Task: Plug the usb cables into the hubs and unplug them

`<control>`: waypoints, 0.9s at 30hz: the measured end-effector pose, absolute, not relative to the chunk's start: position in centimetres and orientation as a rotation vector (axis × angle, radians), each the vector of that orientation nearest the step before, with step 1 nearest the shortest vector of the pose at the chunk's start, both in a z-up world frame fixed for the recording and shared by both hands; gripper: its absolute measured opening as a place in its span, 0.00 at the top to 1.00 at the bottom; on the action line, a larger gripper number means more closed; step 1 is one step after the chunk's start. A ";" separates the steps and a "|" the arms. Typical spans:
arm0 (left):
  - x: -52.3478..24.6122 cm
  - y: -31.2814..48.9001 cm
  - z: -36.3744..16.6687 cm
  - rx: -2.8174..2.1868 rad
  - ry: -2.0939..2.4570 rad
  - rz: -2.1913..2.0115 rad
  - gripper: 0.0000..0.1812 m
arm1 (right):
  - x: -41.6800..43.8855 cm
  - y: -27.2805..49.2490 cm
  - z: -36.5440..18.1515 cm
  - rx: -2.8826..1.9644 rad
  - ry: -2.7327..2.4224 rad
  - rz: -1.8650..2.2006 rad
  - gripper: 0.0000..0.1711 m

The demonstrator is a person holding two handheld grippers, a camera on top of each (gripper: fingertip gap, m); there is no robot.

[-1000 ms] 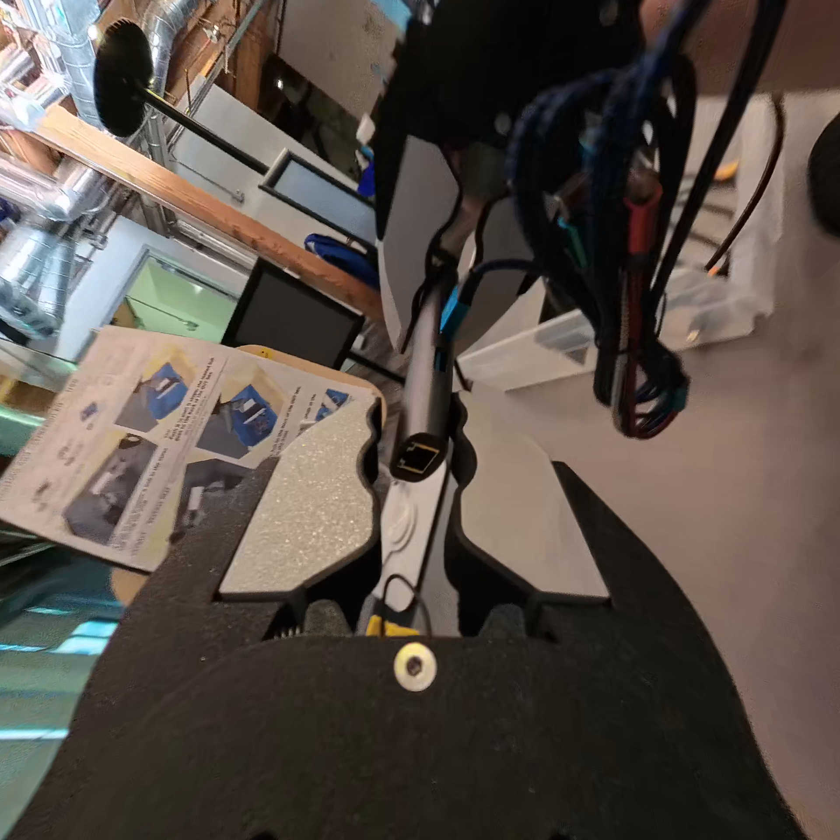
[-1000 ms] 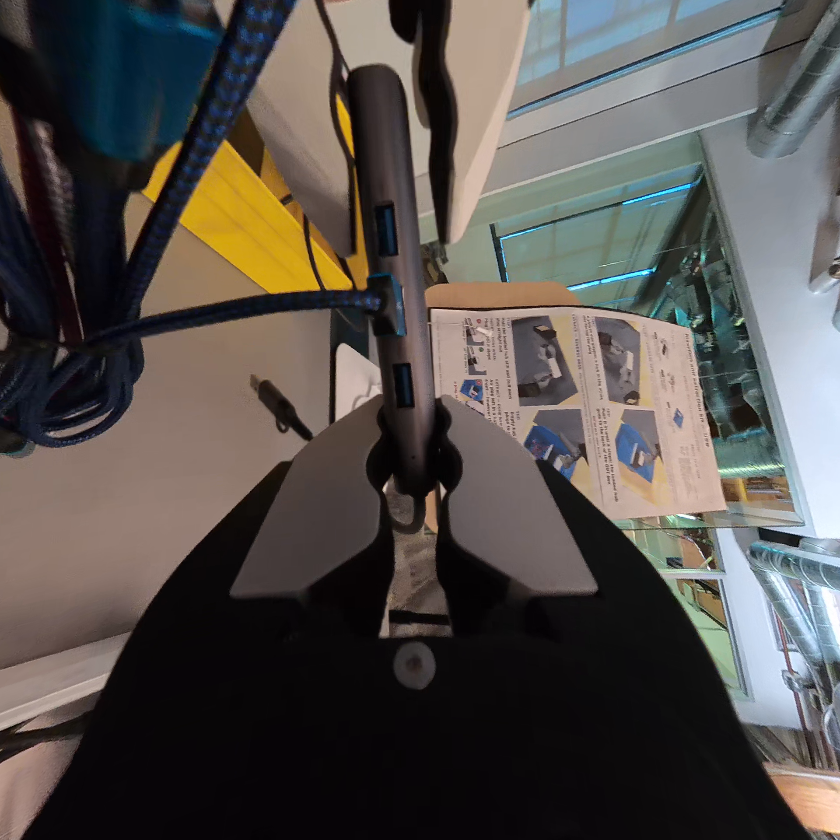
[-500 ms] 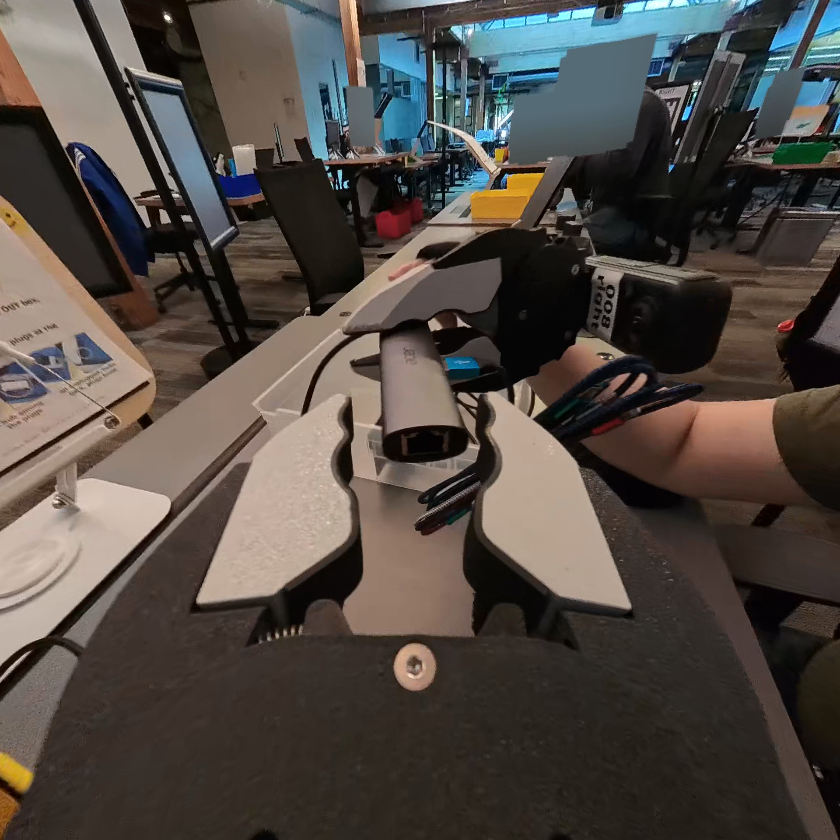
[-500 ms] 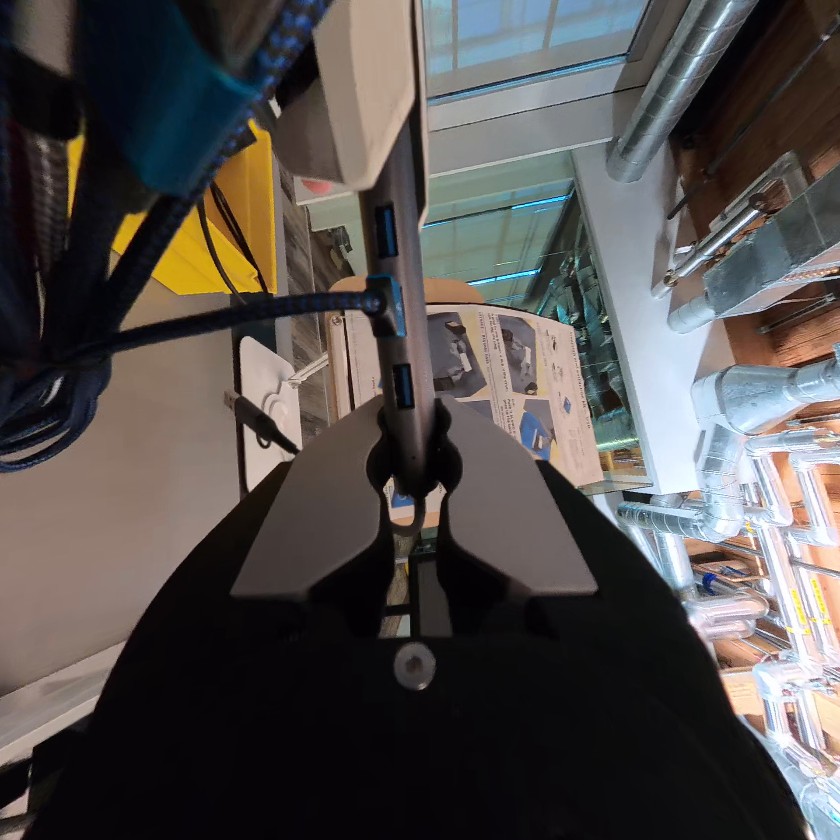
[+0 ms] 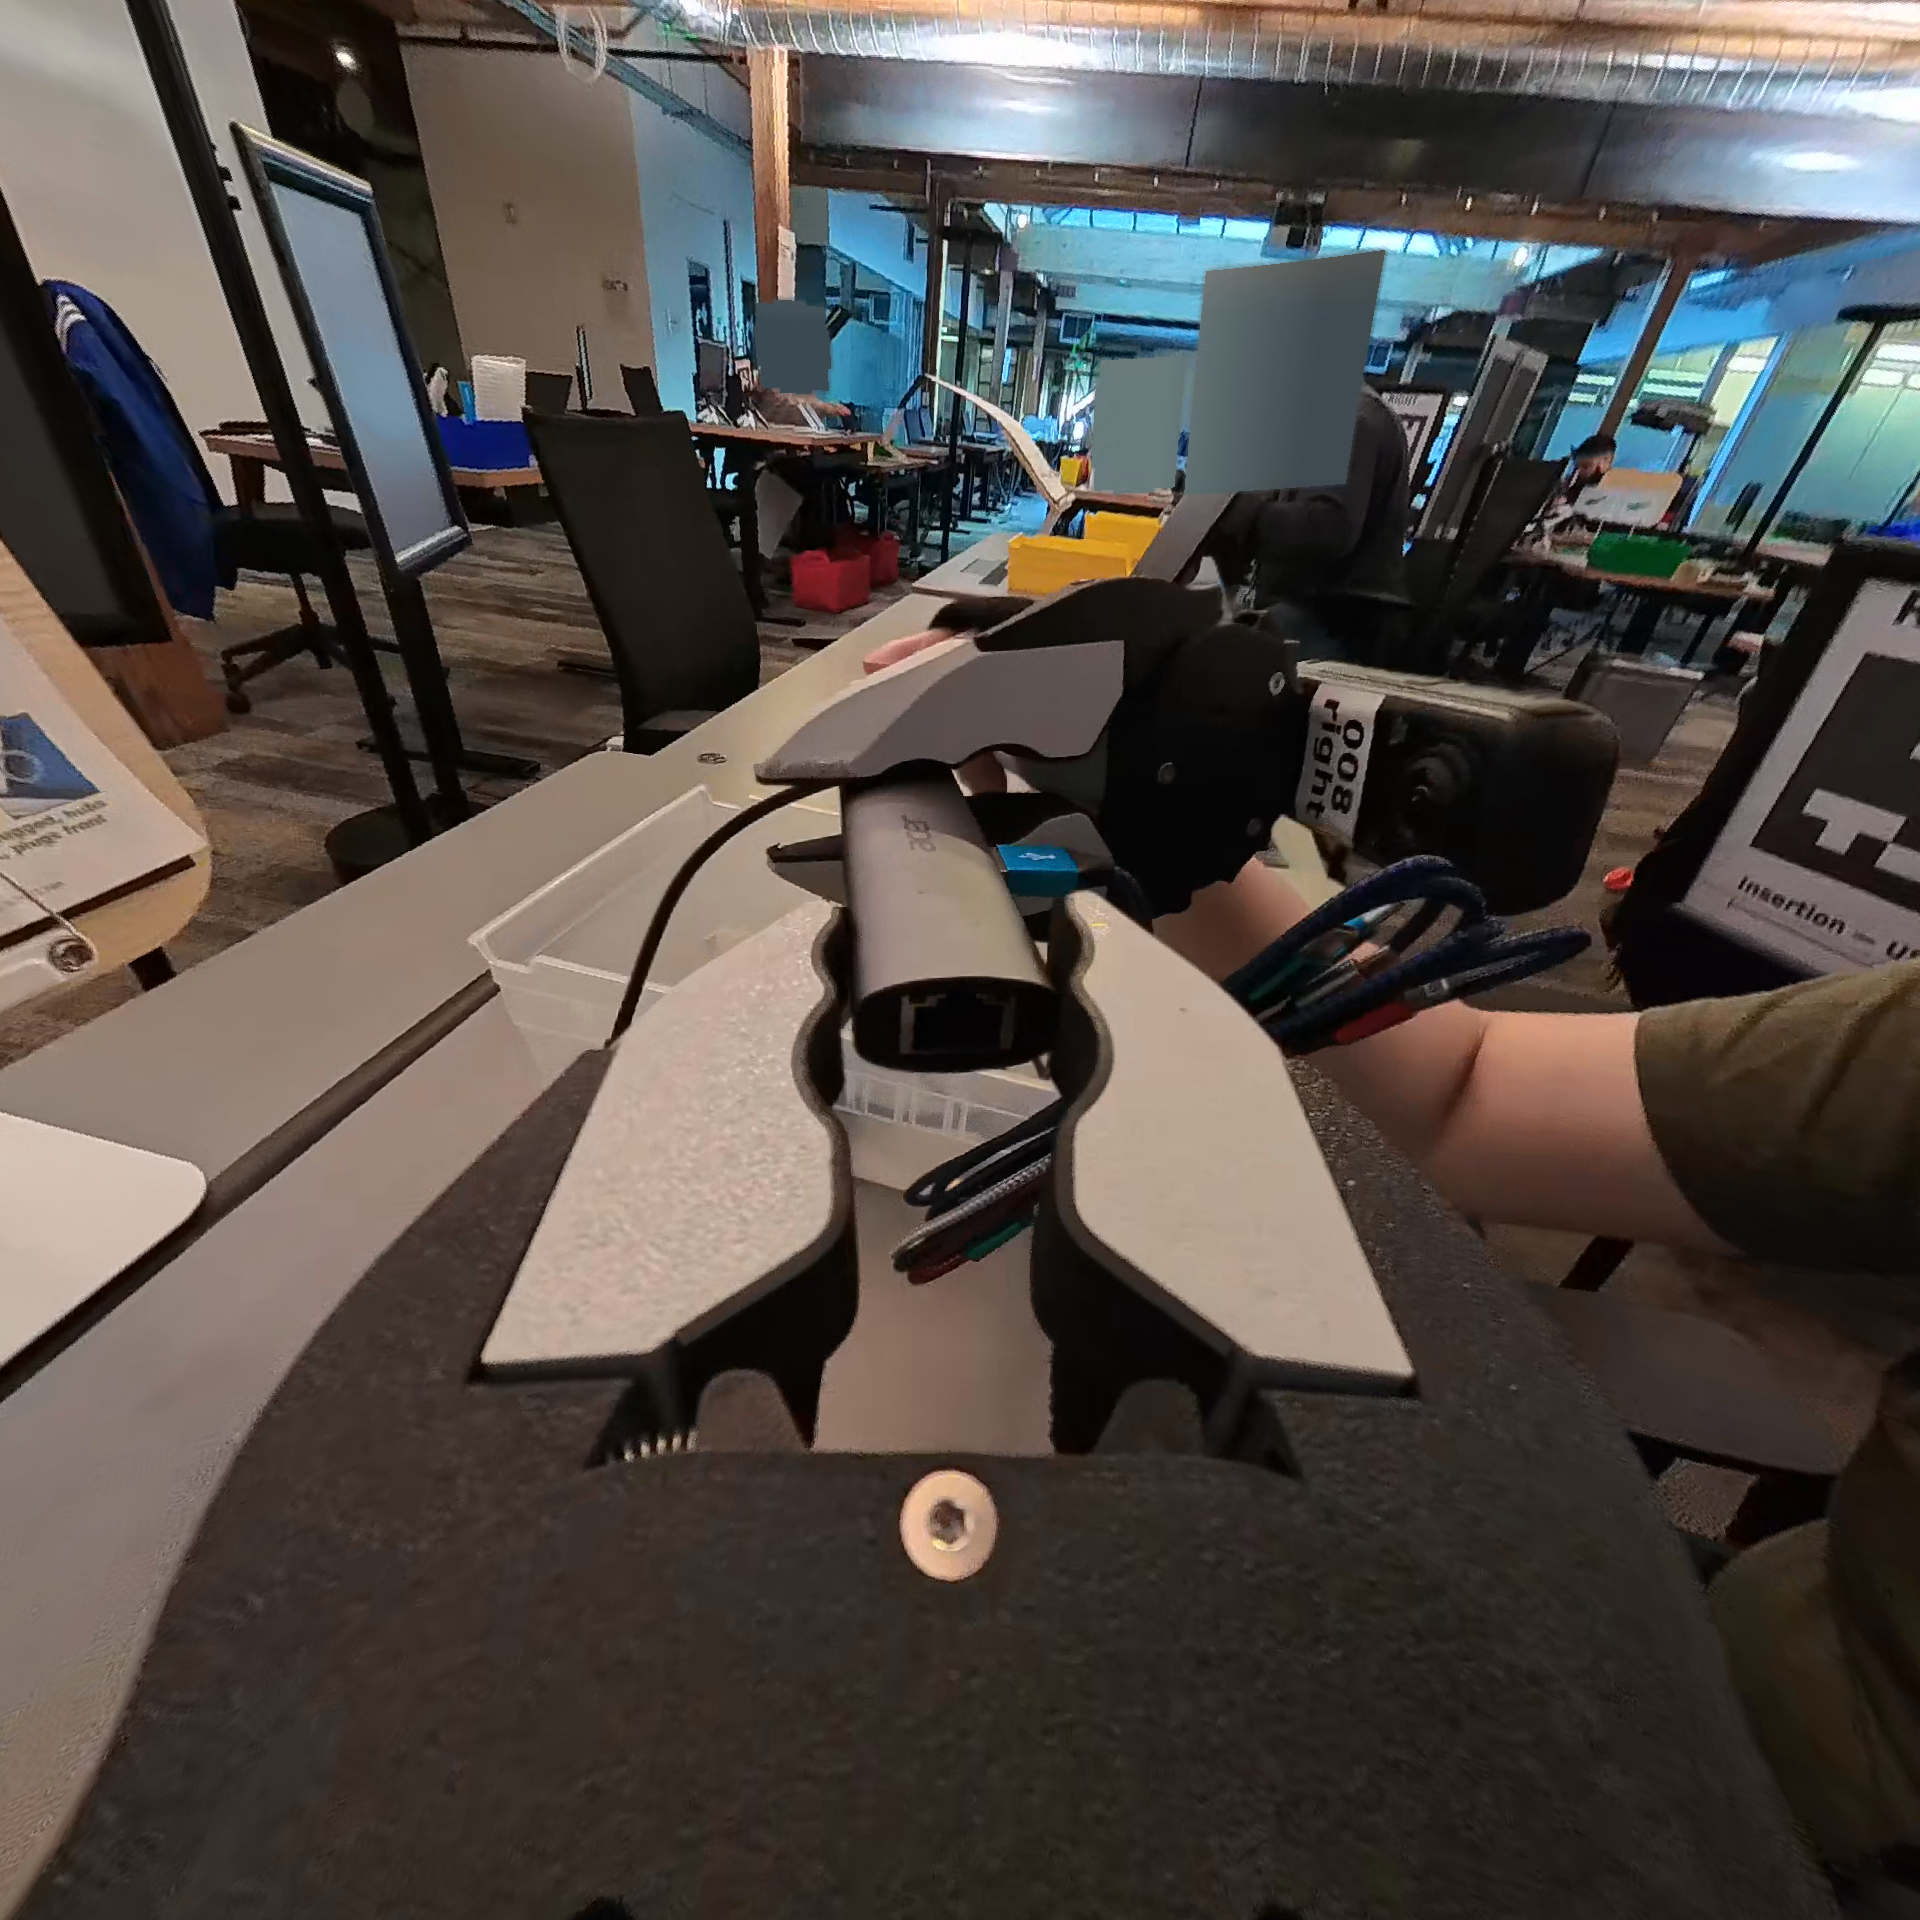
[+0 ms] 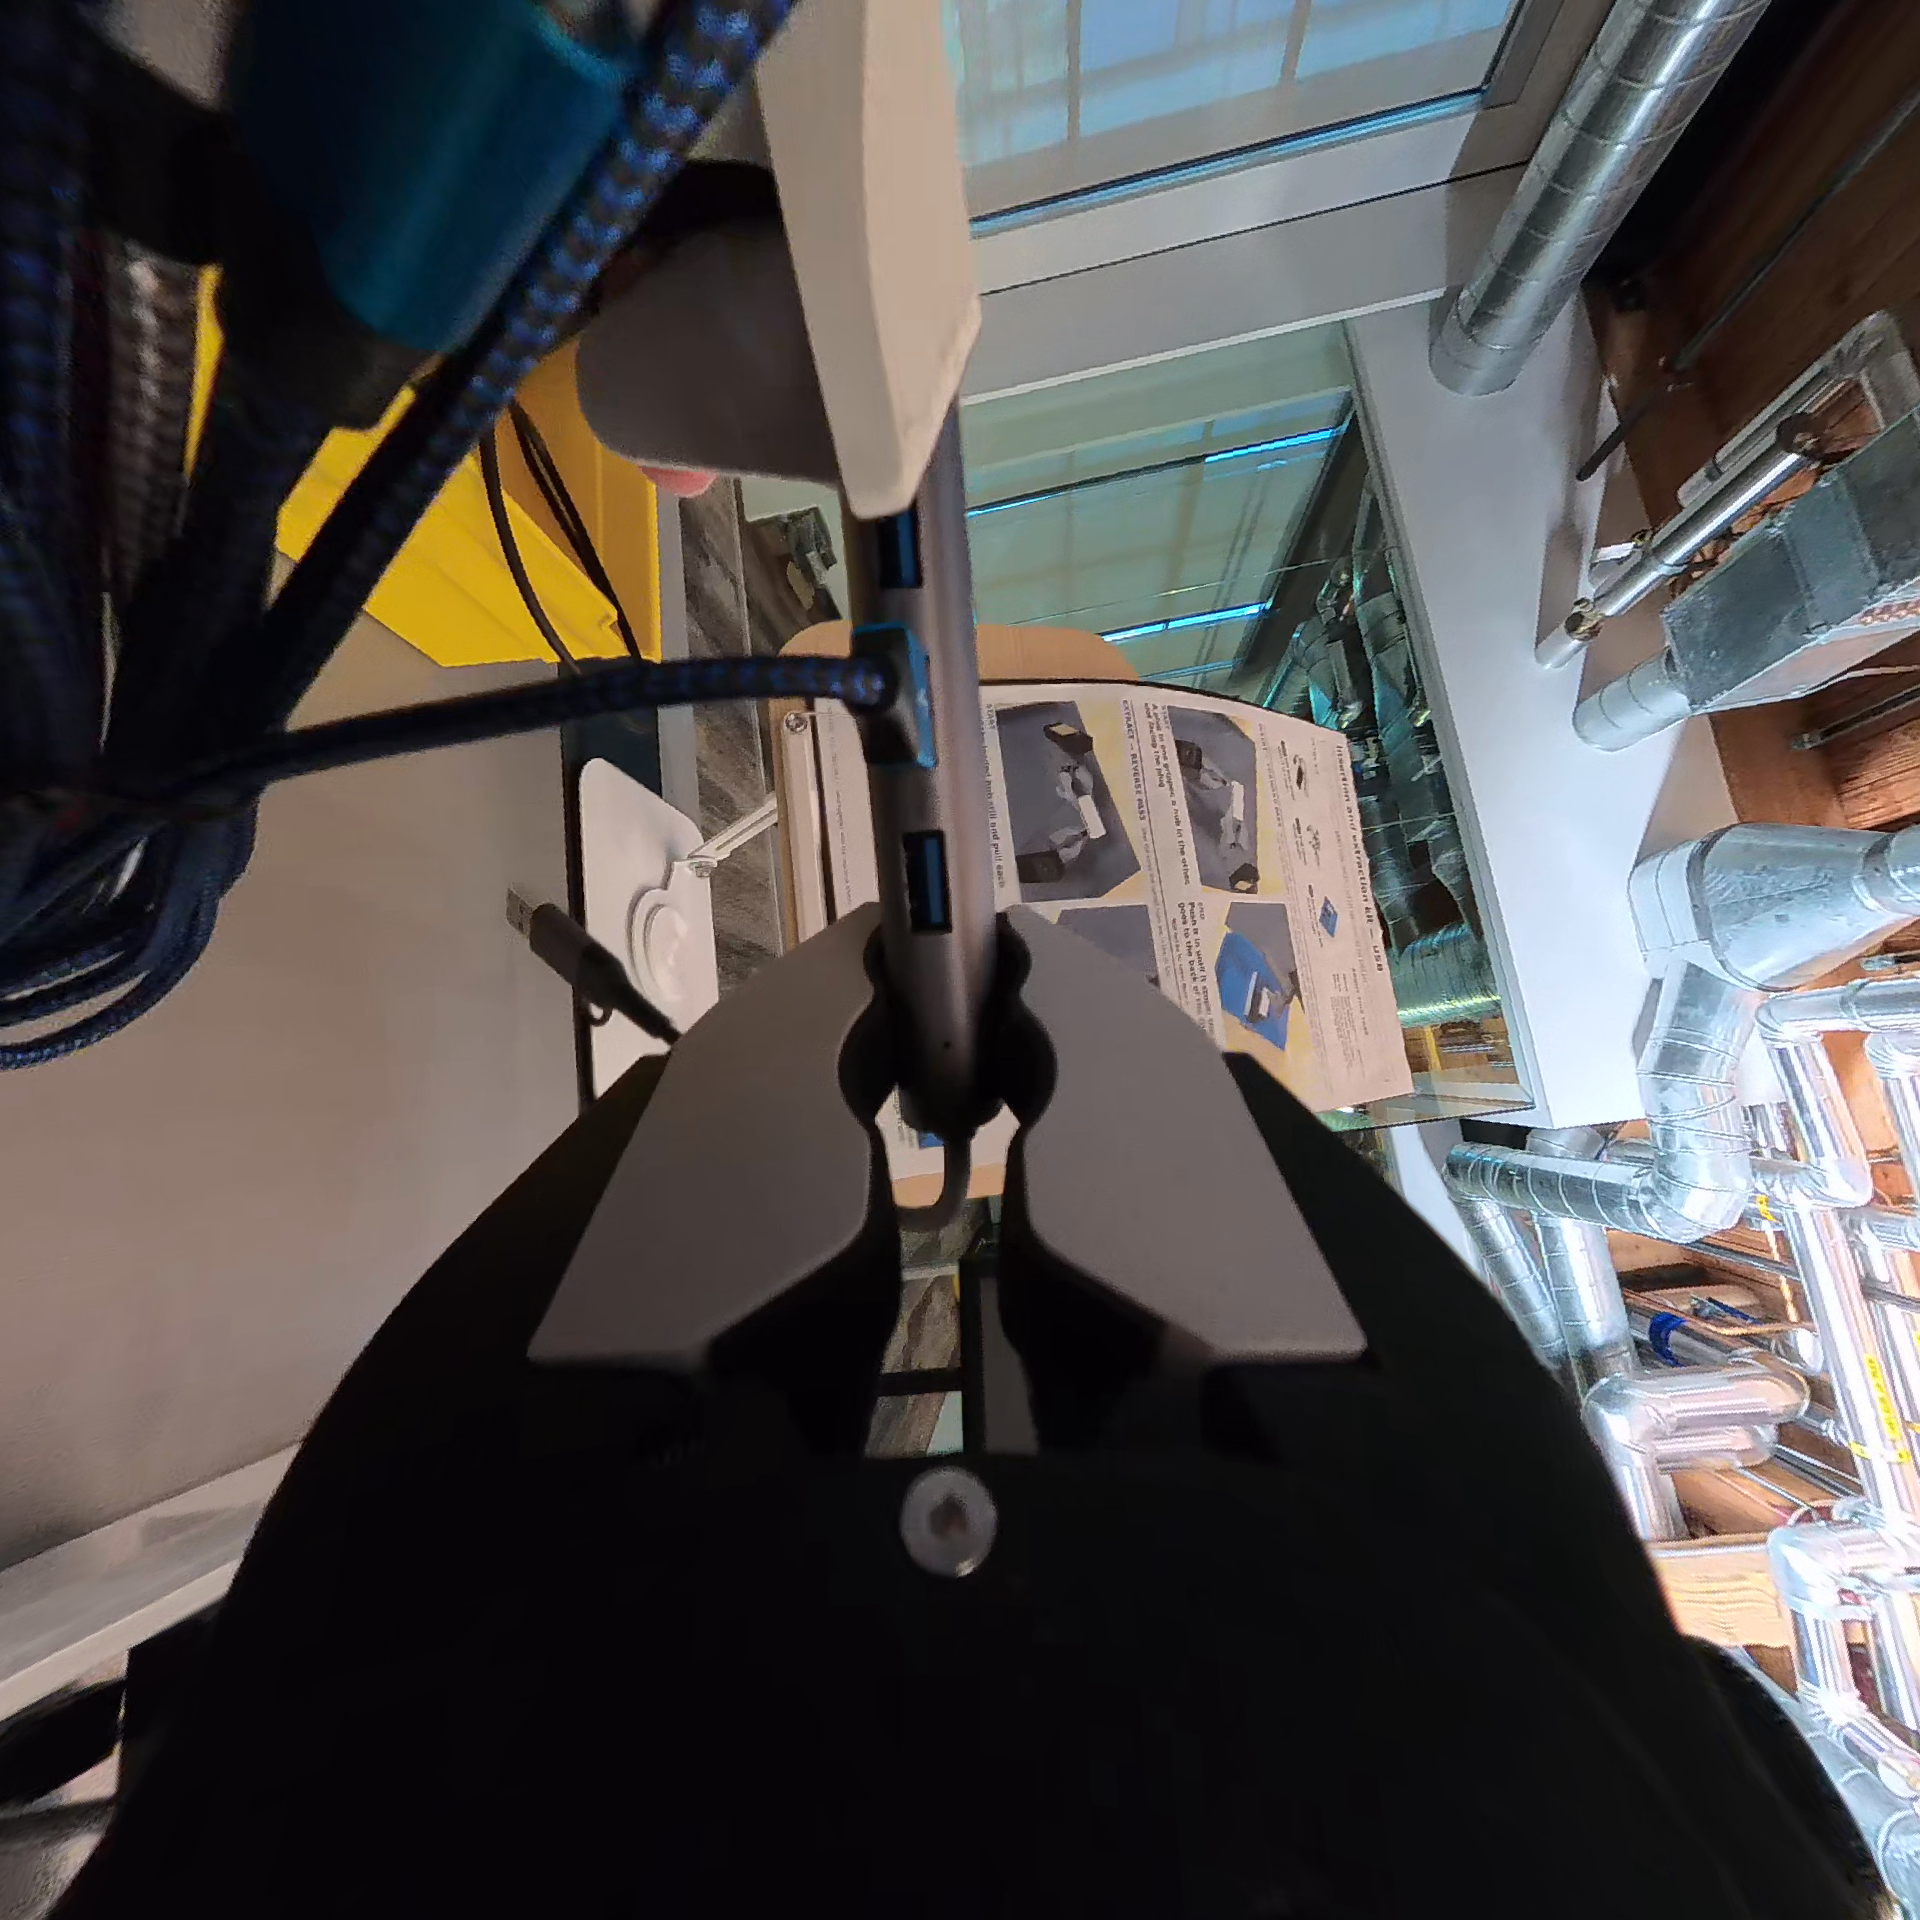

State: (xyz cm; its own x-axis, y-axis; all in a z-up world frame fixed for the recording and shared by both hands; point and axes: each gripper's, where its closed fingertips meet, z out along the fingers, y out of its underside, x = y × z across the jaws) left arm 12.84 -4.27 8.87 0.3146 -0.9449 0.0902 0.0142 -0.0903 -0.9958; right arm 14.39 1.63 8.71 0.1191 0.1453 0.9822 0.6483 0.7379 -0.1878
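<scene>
Above the grey table (image 5: 260,1049), over a clear plastic bin (image 5: 582,935), the slim grey hub (image 5: 935,914) is held in the air between the two tools. The right gripper (image 6: 940,997) has its jaws closed tight on the hub's cable end, and the left gripper (image 5: 940,1023) has its jaws drawn in around the other end, the one with the network socket, though they look parted with a sliver of gap, so I'd call it cradling more than clamping. The main risk, as I see it, is that bundle of spare braided cables (image 5: 1382,956) draped over the person's right forearm (image 5: 1455,1081): it hangs close to the hub and could snag a finger or drag sideways on the plugged lead. If the left tool lets go or closes off-centre, the hub could twist in the right jaws, since they pinch only one end. The hub itself is a smooth dark-grey bar with rounded edges, blue ports down one side; a blue-shelled USB plug (image 6: 902,707) on a dark blue braided cord (image 6: 520,717) sits in the middle port, with an empty port either side.
</scene>
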 end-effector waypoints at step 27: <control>12.8 -3.2 8.4 -1.434 0.789 -1.218 0.81 | 14.3 2.3 7.7 -0.720 -1.452 -0.391 0.90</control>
State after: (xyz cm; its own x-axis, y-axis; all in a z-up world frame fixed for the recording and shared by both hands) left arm 12.77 -3.20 8.41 0.2650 -0.9272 0.2646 0.1373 -0.2354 -0.9622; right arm 14.33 2.27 7.74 0.1084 0.1792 0.9778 0.6458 0.7351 -0.2064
